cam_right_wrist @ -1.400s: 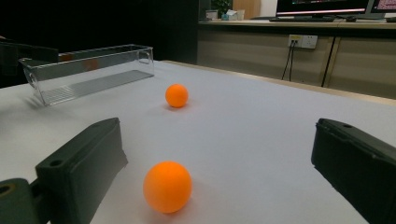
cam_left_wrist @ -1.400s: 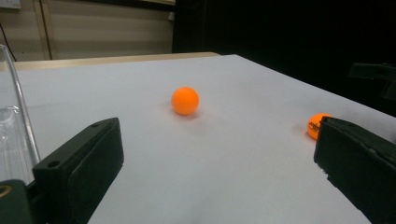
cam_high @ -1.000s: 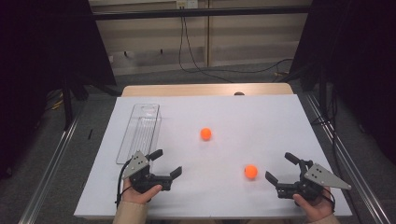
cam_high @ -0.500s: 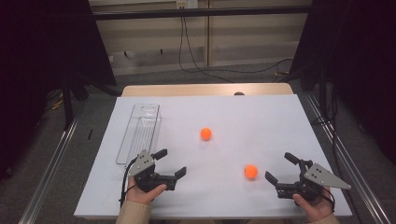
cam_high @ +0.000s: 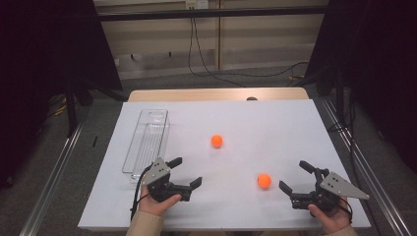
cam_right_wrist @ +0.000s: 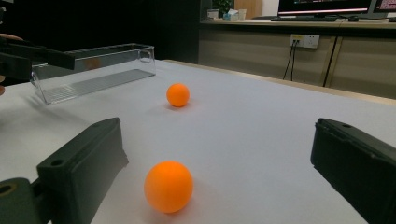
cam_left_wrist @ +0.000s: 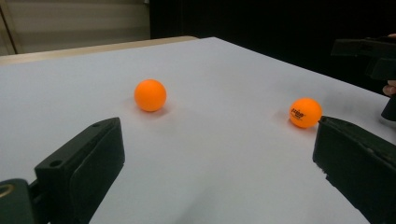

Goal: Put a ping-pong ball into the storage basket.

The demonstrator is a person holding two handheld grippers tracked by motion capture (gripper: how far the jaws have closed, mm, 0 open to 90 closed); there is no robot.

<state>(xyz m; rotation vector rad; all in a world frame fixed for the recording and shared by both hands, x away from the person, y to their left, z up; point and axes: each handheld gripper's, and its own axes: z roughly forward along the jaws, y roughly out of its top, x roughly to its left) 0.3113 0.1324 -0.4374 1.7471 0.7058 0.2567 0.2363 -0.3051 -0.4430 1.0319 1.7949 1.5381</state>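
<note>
Two orange balls lie on the white table (cam_high: 275, 128). The far ball (cam_high: 217, 141) (cam_left_wrist: 150, 95) (cam_right_wrist: 178, 94) rests near the middle. The near ball (cam_high: 264, 180) (cam_left_wrist: 305, 112) (cam_right_wrist: 168, 186) lies toward the front right. My left gripper (cam_high: 186, 172) (cam_left_wrist: 219, 158) is held open at the front left, its jaws pointing right toward the balls with nothing between them. My right gripper (cam_high: 295, 177) (cam_right_wrist: 219, 168) is open at the front right, and the near ball sits just ahead of its left jaw, untouched.
A clear plastic tray (cam_high: 147, 141) (cam_right_wrist: 93, 71) stands empty along the table's left side, just behind my left gripper. A wooden strip (cam_high: 216, 94) borders the far edge. Metal rails (cam_high: 54, 172) run beside the table on both sides.
My left gripper has slid right and slightly forward along the front of the table, staying open. The right gripper and both balls have held still.
</note>
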